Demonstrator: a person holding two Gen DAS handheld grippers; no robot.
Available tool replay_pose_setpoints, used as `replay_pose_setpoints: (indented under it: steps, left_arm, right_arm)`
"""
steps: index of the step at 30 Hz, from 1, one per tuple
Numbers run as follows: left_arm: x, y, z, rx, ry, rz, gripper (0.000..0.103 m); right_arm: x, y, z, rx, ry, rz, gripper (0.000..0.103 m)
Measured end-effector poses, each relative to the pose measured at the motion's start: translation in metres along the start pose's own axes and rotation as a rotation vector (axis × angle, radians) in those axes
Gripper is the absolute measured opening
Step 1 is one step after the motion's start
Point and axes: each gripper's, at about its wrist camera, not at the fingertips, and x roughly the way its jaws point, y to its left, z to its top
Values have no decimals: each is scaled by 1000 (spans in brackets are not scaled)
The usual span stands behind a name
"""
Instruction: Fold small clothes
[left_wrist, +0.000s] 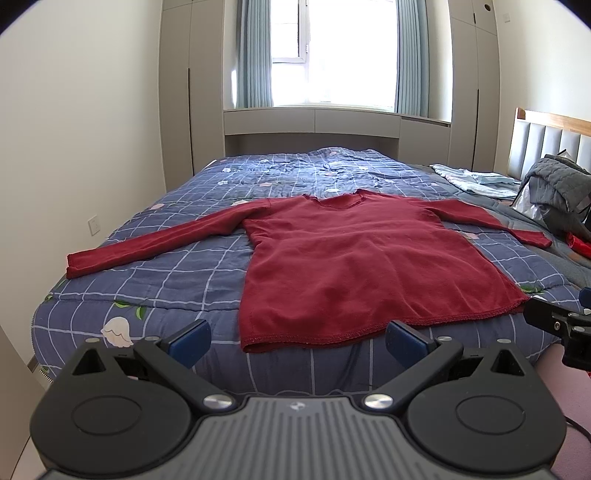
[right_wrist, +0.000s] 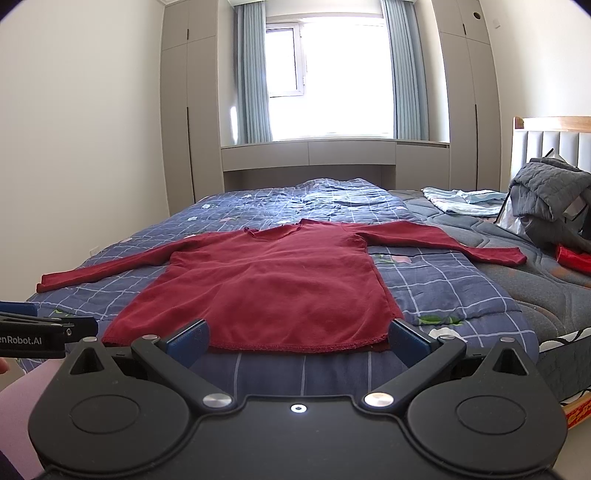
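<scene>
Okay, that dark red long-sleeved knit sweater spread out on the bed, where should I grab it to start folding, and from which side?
Probably the cuffs. The dark red long-sleeved knit sweater lies flat, both sleeves stretched straight out. Bring the open left gripper in from the left onto the left sleeve cuff, and the open right gripper from the right onto the right sleeve cuff. Each cuff is a free edge, easy to pinch.

Left gripper (left_wrist: 297, 341) held level, jaws spread wide, nothing between the blue pads (left_wrist: 190, 341). Right gripper (right_wrist: 297, 341) alongside it, likewise spread and unloaded.
</scene>
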Motion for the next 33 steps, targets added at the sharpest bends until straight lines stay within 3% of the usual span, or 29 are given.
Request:
replay_pose_setpoints:
  steps: [33]
  left_arm:
    - [0, 0, 0, -2, -2, 0, 103]
  right_arm:
    - [2, 2, -1, -11, 8, -1, 103]
